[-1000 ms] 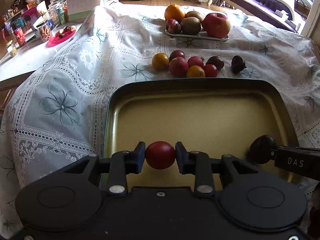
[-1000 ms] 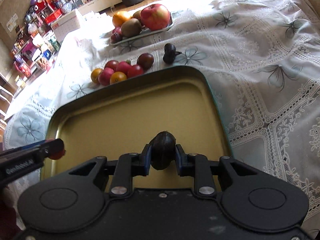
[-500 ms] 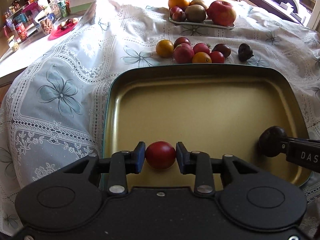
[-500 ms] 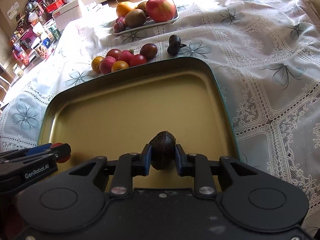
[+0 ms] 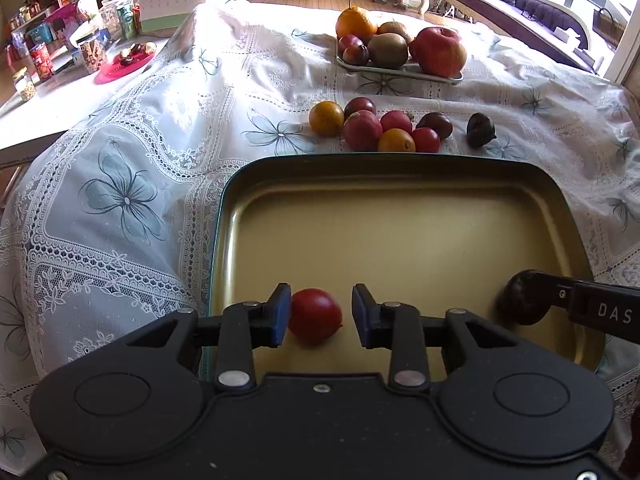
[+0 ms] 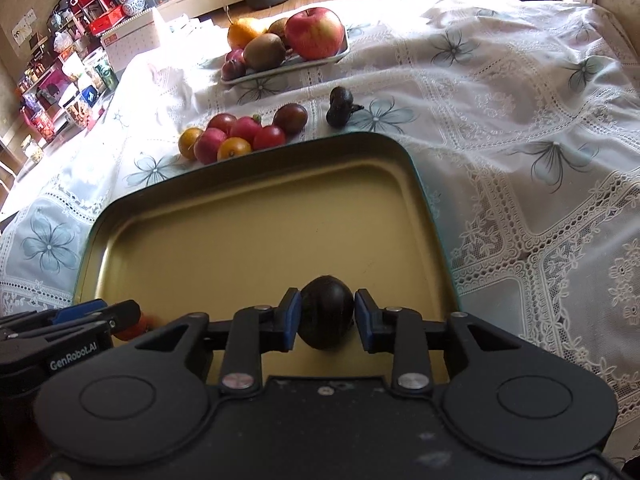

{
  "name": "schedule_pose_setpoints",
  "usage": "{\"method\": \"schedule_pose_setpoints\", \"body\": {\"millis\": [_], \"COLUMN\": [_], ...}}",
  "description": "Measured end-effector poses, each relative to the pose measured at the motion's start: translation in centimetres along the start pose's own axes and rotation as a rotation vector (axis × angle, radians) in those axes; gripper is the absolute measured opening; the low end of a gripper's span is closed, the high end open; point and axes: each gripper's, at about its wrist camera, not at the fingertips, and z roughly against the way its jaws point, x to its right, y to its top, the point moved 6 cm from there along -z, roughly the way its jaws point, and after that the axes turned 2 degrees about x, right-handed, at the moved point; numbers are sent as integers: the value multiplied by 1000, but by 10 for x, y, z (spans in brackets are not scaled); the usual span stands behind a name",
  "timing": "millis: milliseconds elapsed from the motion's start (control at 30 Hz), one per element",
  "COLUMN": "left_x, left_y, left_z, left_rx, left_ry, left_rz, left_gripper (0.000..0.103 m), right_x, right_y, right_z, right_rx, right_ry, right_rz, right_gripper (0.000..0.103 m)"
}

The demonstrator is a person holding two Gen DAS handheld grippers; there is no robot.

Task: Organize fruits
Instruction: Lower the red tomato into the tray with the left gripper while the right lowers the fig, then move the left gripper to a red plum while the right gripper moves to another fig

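Our left gripper (image 5: 320, 316) stood with its jaws spread: the near pad (image 5: 279, 314) just touched the red fruit (image 5: 315, 319), while a clear gap showed on the other side, and the fruit now rested on the tray (image 5: 400, 240) floor rather than hanging pinched as it had half a second before. Our right gripper (image 6: 327, 318) had just been opening around the dark plum (image 6: 327, 317), its pads barely clear of it, so we judged both fruits delivered near the tray's front edge. Otherwise the gold tray held nothing. Beyond its far rim a cluster of small fruits (image 5: 380, 128) waited on the lace tablecloth (image 5: 140, 140), and farther back a white plate (image 5: 400, 74) held an apple (image 5: 440, 51), kiwis, an orange and plums.
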Motion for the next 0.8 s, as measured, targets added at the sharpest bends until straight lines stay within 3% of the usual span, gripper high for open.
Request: {"method": "schedule_pose_setpoints", "body": {"millis": [800], "left_x": [-5], "left_y": [2], "left_z": [0], "left_rx": [-6], "left_ry": [-2], "left_rz": [25], "left_gripper": [43], "right_x": [-1], "right_y": [1], "right_z": [6], "right_rx": [8], "right_ry": [26], "right_rz": [-8], "right_gripper": [33]}}
